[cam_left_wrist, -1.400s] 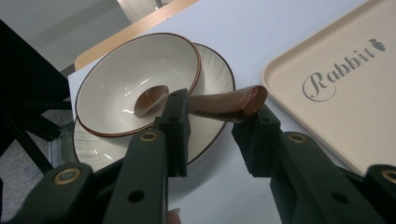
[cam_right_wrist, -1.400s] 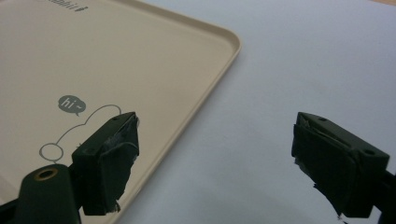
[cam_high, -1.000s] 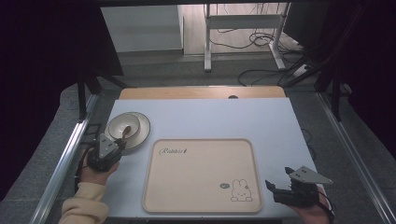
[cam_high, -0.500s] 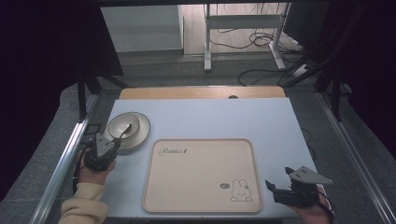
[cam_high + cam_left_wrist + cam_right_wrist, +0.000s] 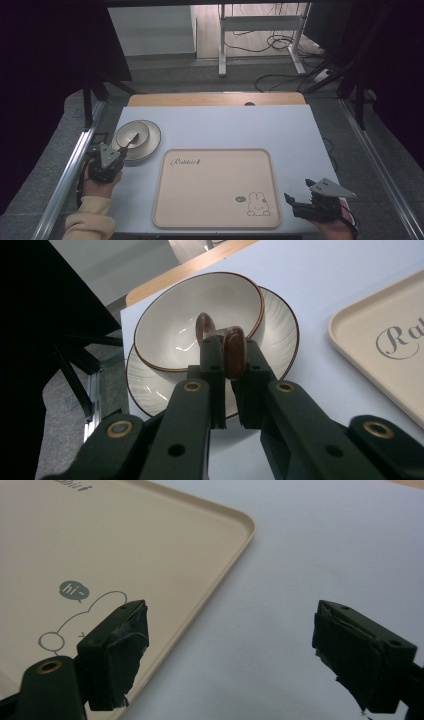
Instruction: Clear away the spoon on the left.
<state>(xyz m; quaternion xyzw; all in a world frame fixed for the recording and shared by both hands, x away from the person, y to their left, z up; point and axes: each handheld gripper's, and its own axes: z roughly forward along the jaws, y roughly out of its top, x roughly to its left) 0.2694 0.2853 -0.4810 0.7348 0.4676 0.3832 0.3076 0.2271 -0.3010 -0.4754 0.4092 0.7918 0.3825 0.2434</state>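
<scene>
The fingers (image 5: 212, 352) of the left gripper (image 5: 227, 360) are clamped on a brown spoon (image 5: 235, 351); its glossy handle end stands between the pads, and its far end reaches over the bowl (image 5: 170, 325). In the high view the left gripper (image 5: 107, 159) sits near the table's left edge, held by the person's left hand (image 5: 100, 185) in a cream sleeve (image 5: 85, 220). The spoon (image 5: 131, 141) slants from the jaws up into the bowl (image 5: 131, 134); whether its tip touches the bowl's floor cannot be told from here.

The bowl is cream with a brown rim and sits on a matching plate (image 5: 152, 142), also seen in the left gripper view (image 5: 280, 315). Both stand toward the left edge of the pale blue table (image 5: 225, 125), just beside the far left corner of the tray (image 5: 215, 185).

The tray is beige, rectangular with rounded corners, and lies at the table's near-centre. Script lettering (image 5: 185, 161) marks its far left corner and a rabbit drawing (image 5: 257, 205) its near right corner.

The right gripper (image 5: 230, 655) has its fingers (image 5: 120, 640) set wide apart, holding nothing. One pad hangs over the tray's (image 5: 150, 555) right edge, the other over bare table (image 5: 325, 540). In the high view the right gripper (image 5: 305, 202) rests at the table's near right corner, beside the tray.
</scene>
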